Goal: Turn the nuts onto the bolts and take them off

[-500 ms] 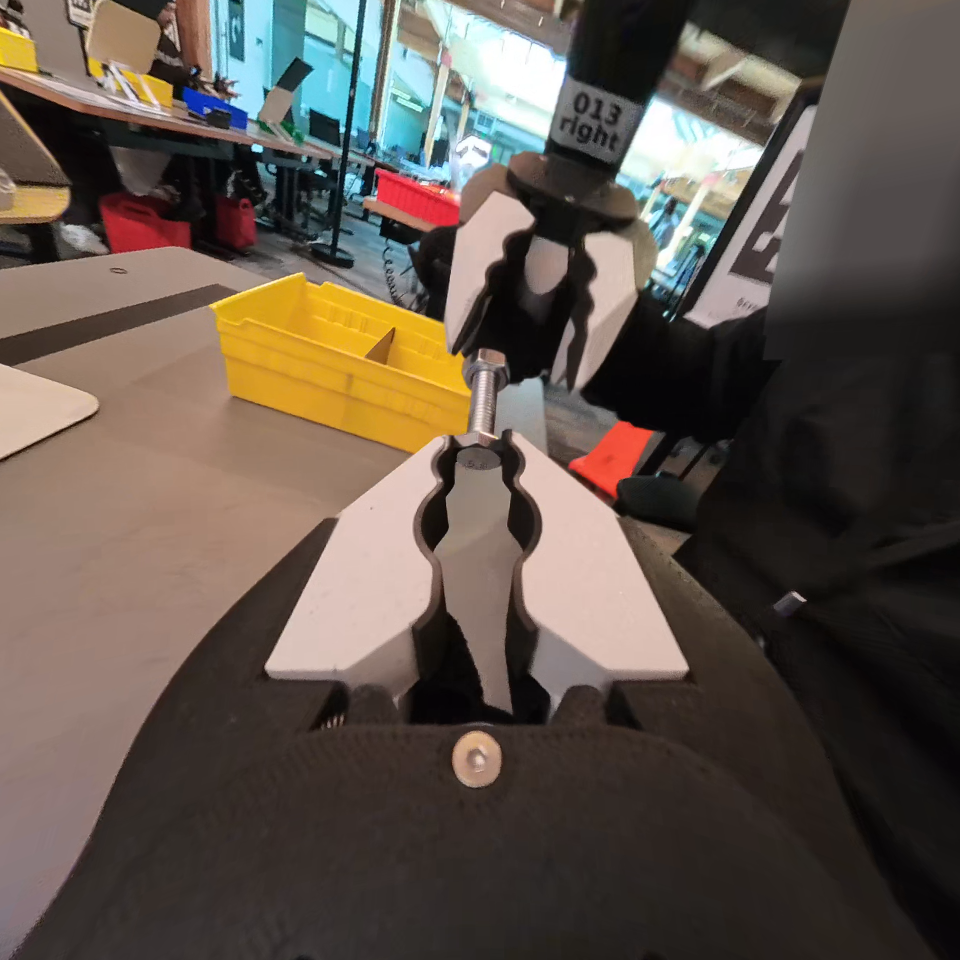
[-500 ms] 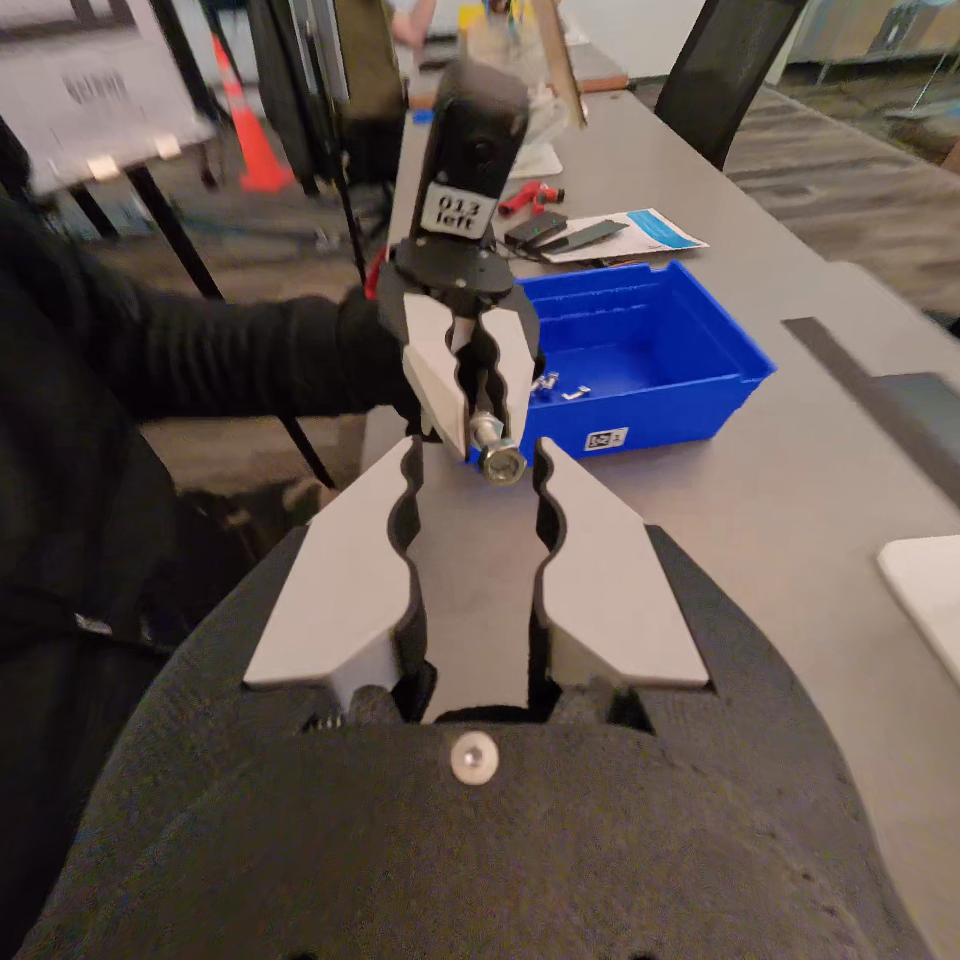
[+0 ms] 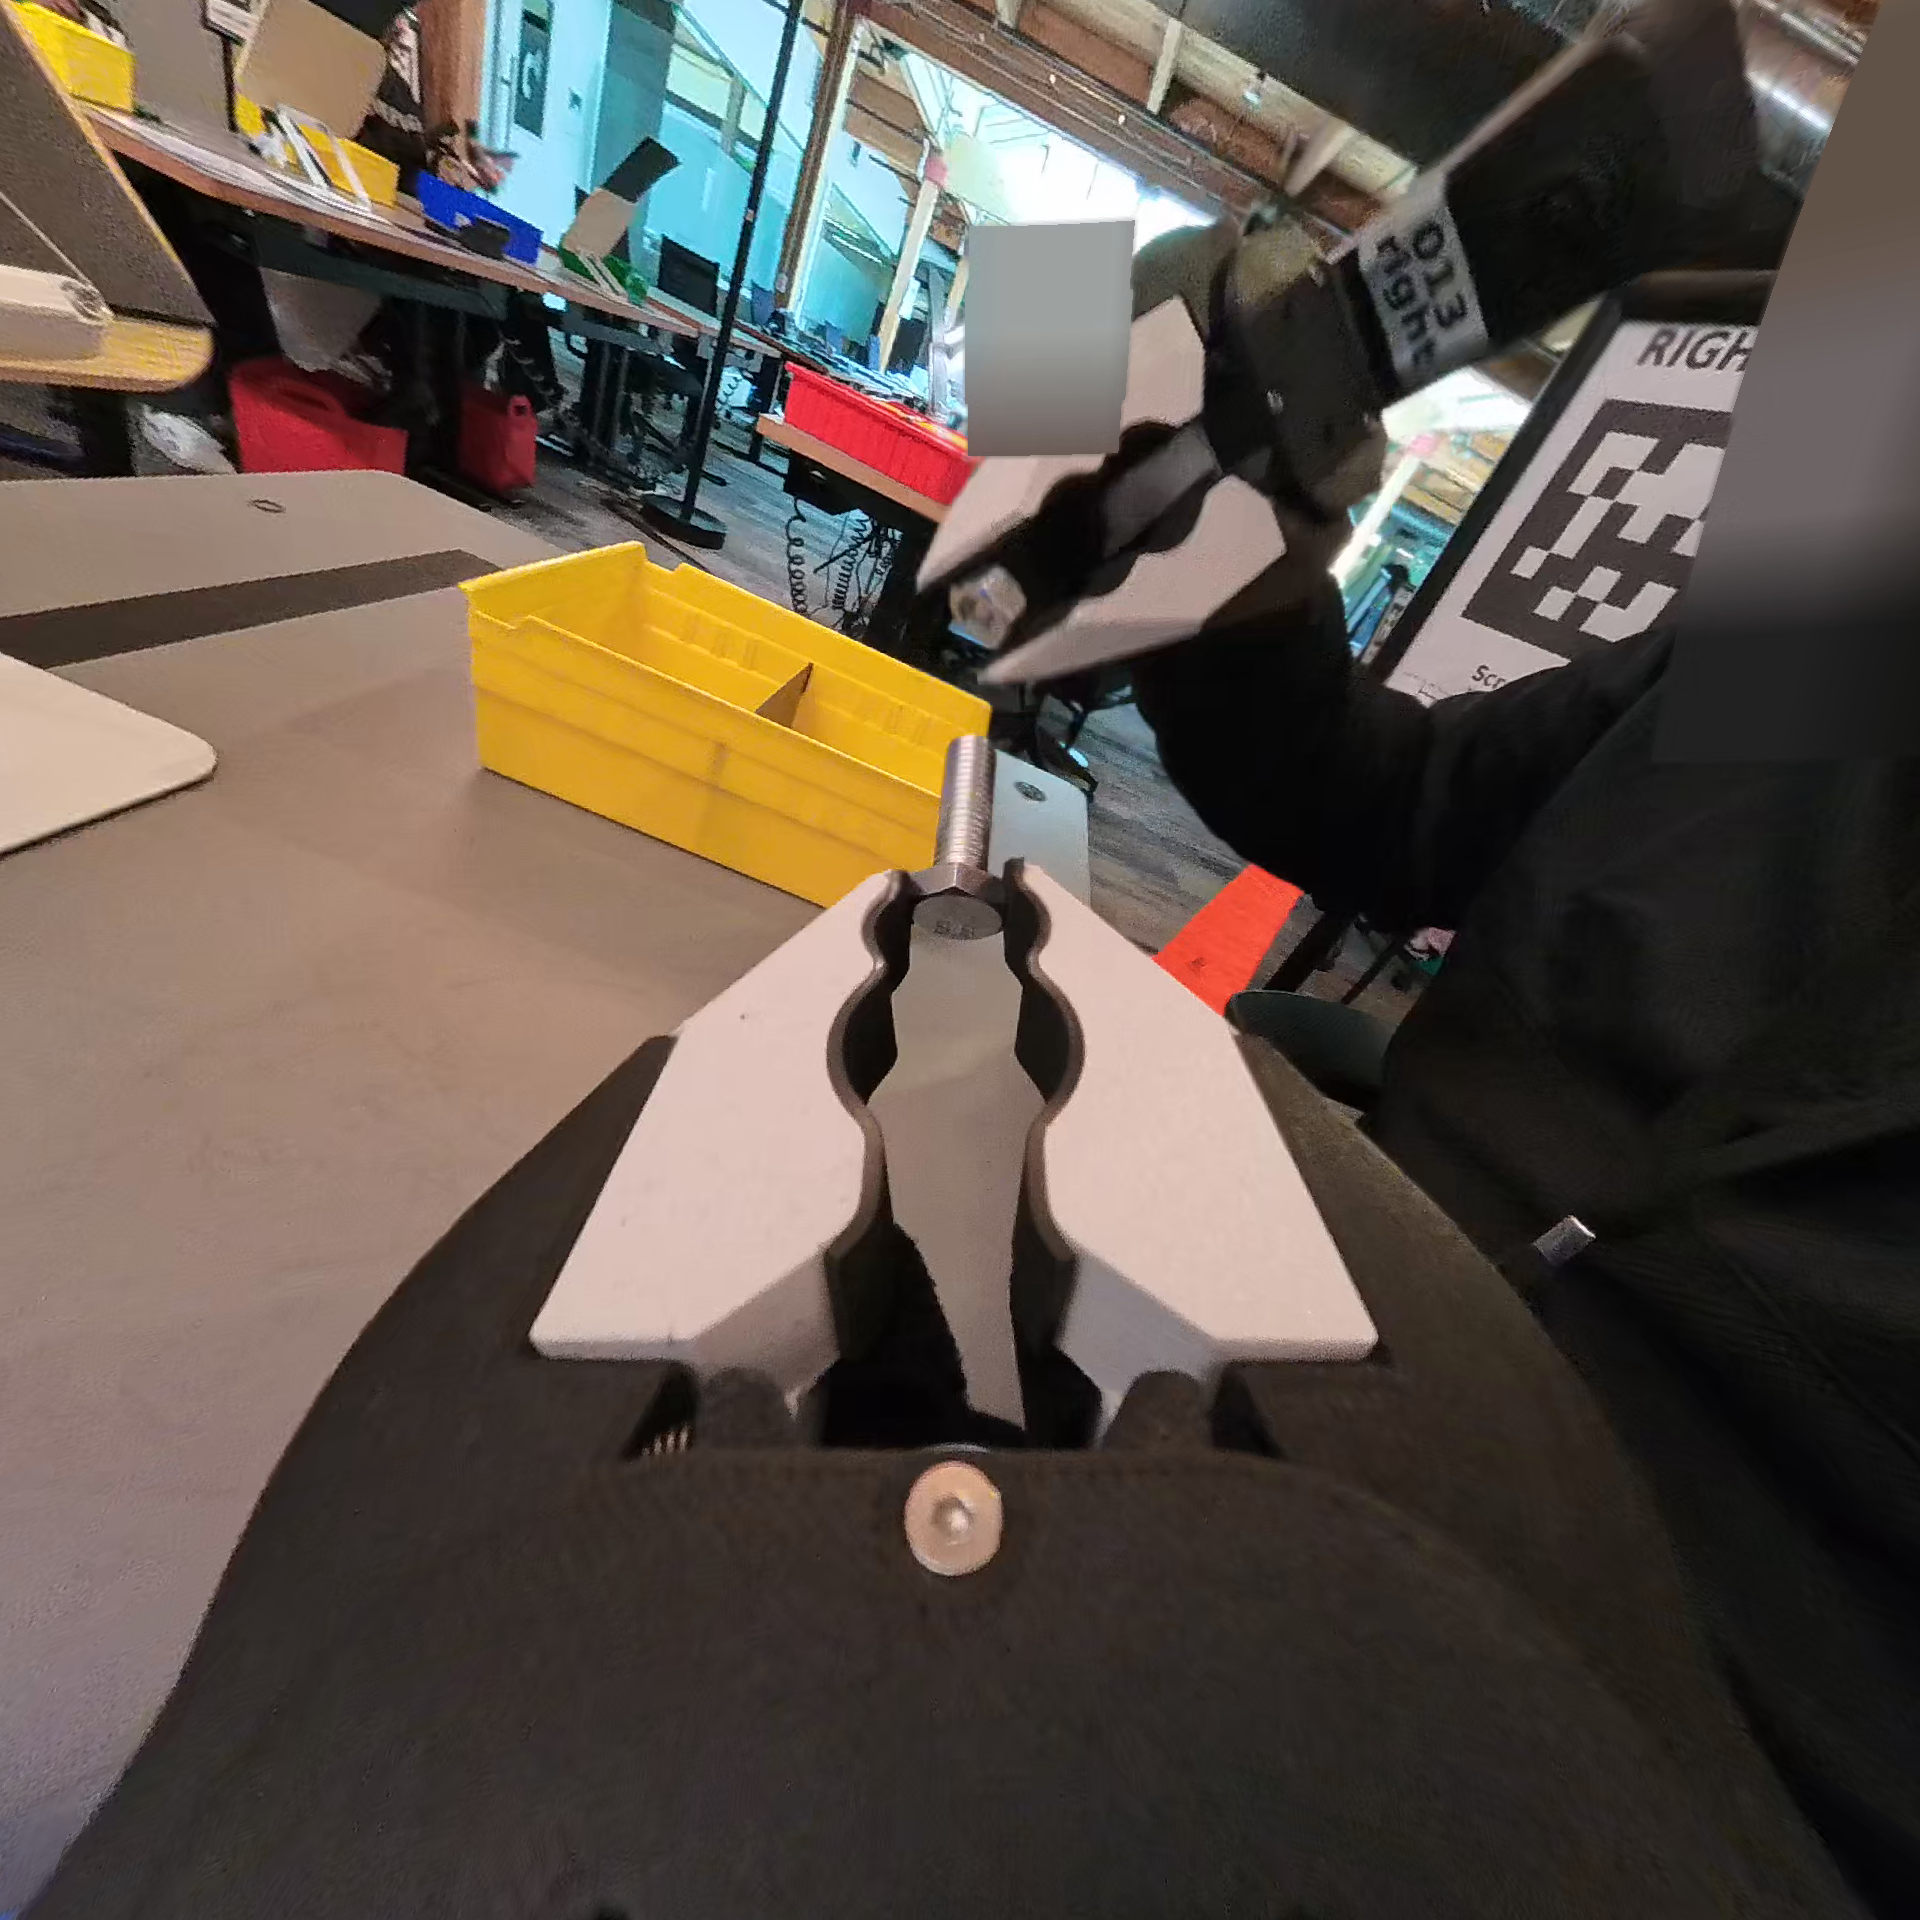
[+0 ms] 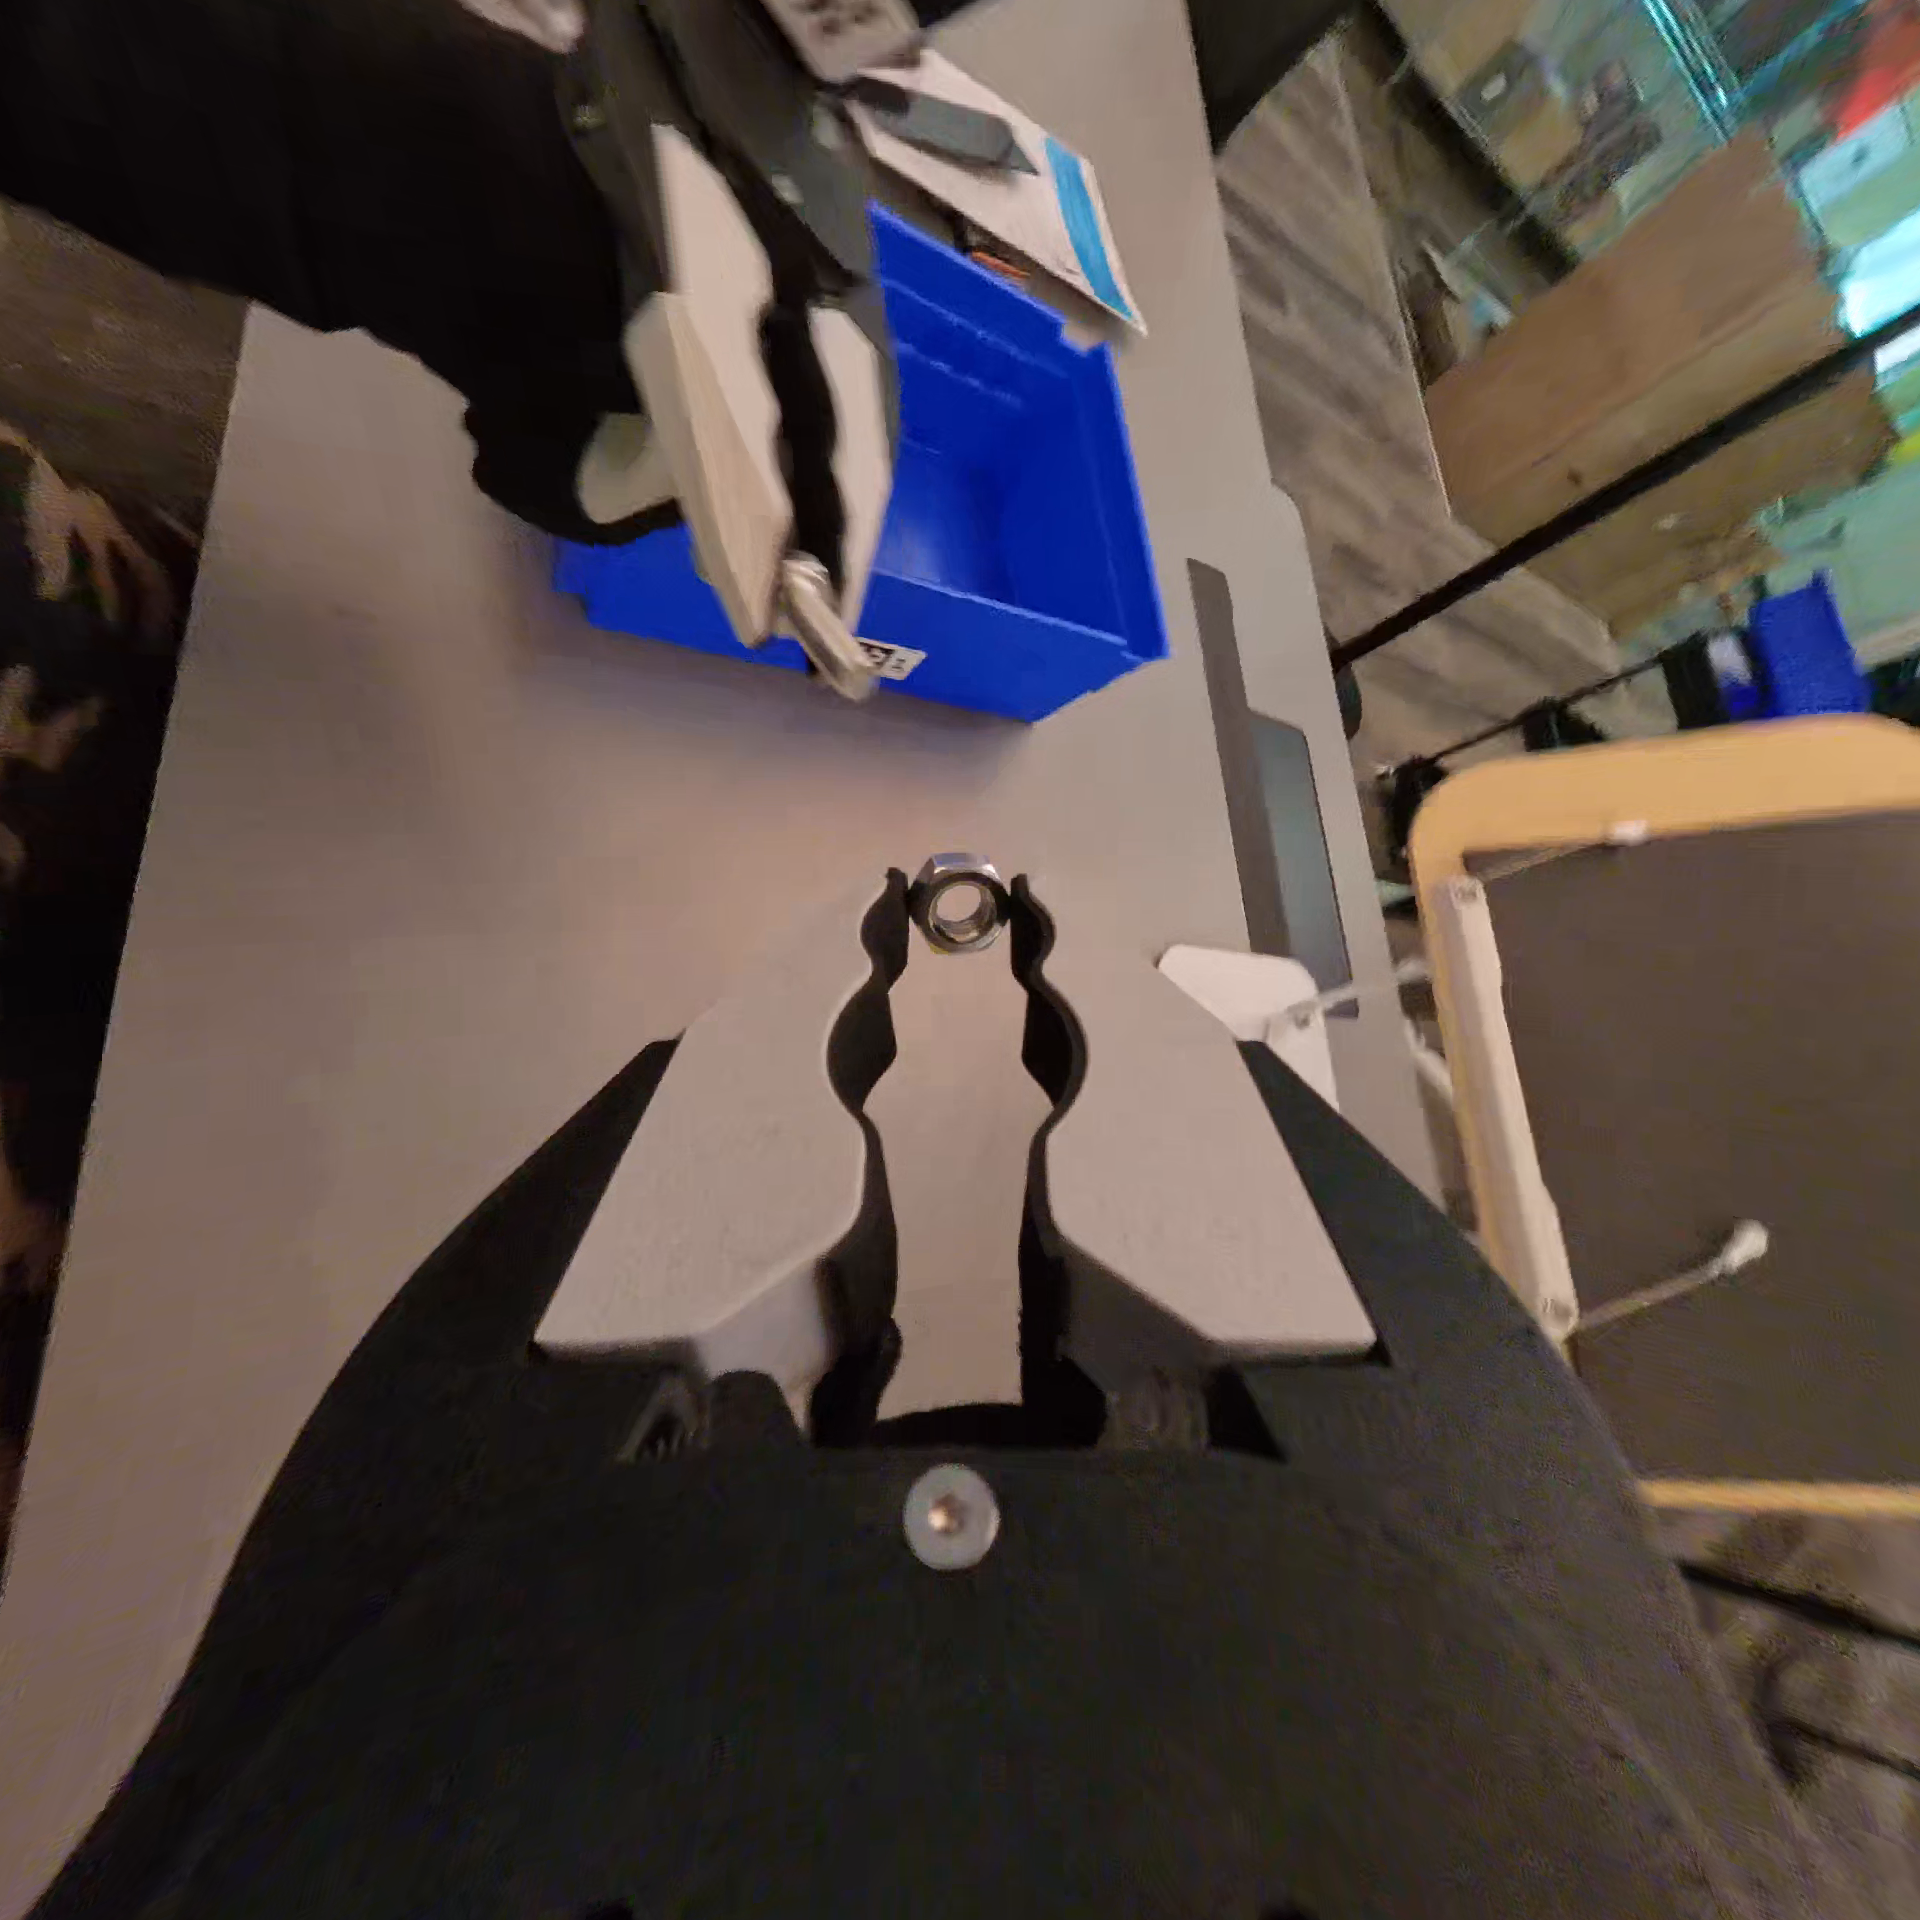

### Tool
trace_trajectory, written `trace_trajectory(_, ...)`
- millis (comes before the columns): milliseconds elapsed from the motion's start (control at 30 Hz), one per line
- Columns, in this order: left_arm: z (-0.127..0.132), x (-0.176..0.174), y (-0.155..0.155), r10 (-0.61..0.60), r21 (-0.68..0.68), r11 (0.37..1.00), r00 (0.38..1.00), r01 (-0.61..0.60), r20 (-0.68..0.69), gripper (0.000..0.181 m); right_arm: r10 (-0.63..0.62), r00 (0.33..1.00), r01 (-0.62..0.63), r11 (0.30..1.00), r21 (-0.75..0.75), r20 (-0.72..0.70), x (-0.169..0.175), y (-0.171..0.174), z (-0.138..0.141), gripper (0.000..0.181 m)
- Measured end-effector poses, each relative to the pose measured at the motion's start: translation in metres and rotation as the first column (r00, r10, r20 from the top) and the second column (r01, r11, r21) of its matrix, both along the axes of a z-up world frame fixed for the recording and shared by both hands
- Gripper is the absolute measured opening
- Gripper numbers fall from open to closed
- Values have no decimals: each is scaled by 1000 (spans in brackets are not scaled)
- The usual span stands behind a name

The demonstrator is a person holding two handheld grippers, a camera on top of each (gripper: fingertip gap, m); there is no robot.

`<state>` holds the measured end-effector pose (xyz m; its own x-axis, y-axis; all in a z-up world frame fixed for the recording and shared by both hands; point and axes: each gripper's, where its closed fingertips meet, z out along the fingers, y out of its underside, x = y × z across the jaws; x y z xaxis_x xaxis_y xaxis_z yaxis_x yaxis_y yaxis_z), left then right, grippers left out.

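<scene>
My left gripper [image 3: 958, 894] is shut on the hex head of a silver bolt [image 3: 963, 821], whose bare threaded shaft points up and away. My right gripper [image 4: 954, 894] is shut on a silver nut [image 4: 956, 902] at its fingertips, with the hole facing the camera. In the left wrist view the right gripper [image 3: 982, 613] hangs above and right of the bolt with the nut [image 3: 985, 605] in its tips, apart from the shaft. In the right wrist view the left gripper [image 4: 821, 623] holds the bolt [image 4: 826, 629] over the blue bin, blurred.
A yellow divided bin [image 3: 717, 717] stands on the grey table [image 3: 260, 987] behind the bolt. A blue bin [image 4: 997, 499] stands on the table [image 4: 468, 831] in the right wrist view, with papers [image 4: 1049, 197] behind it. A white plate corner [image 3: 83, 758] lies at left. A person's black sleeve [image 3: 1558, 831] fills the right. The gap from one gripper's tips to the other's is roughly 7 centimeters.
The right gripper has closed on the nut, come off the bolt's end and lifted away up and to the right. The bolt's shaft is now bare.
</scene>
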<state>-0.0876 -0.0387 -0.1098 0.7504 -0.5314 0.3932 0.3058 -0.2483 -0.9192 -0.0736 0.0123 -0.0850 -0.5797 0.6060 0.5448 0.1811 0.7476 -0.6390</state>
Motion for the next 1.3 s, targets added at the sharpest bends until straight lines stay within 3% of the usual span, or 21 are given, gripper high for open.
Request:
trace_trajectory(100, 3, -5, -2, 22, 2, 1000, 999, -22, -37, 16, -161, 982, 170, 982, -87, 101, 15, 56, 4, 18)
trace_trajectory(167, 1, -7, -2, 35, -7, 999, 997, -35, -65, 16, -338, 934, 349, 934, -82, 117, 31, 112, 2, 18)
trace_trajectory(267, 1, -11, -1, 47, -2, 999, 998, -47, -43, 16, -530, 811, 564, 820, -93, 247, 72, 178, -26, 18)
trace_trajectory(400, -5, -10, 3, 46, -15, 999, 998, -47, -44, 16, -653, 644, 719, 694, -25, 400, 122, 224, -83, 17)
trace_trajectory(600, -7, -8, 6, 56, -27, 998, 997, -58, -58, 16, -625, 464, 737, 666, 118, 628, 159, 238, -181, 18)
trace_trajectory(767, -6, -6, 6, 60, -28, 998, 995, -63, -74, 16, -611, 411, 742, 655, 141, 677, 165, 244, -215, 30)
trace_trajectory(867, -7, -5, 8, 63, -28, 997, 995, -65, -83, 16, -628, 413, 749, 646, 147, 660, 168, 248, -209, 33)
trace_trajectory(933, -6, -2, 8, 58, -26, 998, 995, -60, -81, 16, -681, 429, 769, 620, 156, 593, 167, 254, -184, 34)
trace_trajectory(967, -6, -1, 8, 52, -25, 998, 996, -54, -77, 16, -702, 464, 774, 618, 138, 540, 161, 254, -164, 35)
trace_trajectory(1033, -5, 3, 9, 38, -21, 999, 997, -40, -68, 16, -675, 604, 737, 675, 26, 425, 138, 234, -117, 32)
trace_trajectory(1100, -4, 8, 10, 14, -17, 1000, 999, -15, -46, 16, -543, 784, 596, 795, -118, 300, 108, 187, -69, 33)
trace_trajectory(1167, -3, 14, 11, -11, -11, 1000, 1000, 10, -21, 16, -339, 927, 370, 895, -249, 160, 80, 122, -28, 31)
trace_trajectory(1233, -2, 21, 9, -48, -2, 999, 999, 48, 4, 16, -130, 991, 135, 935, -327, 38, 61, 57, -1, 31)
trace_trajectory(1300, 0, 27, 8, -73, 6, 997, 997, 73, 26, 16, 23, 1000, -26, 927, -375, -11, 48, 7, 7, 29)
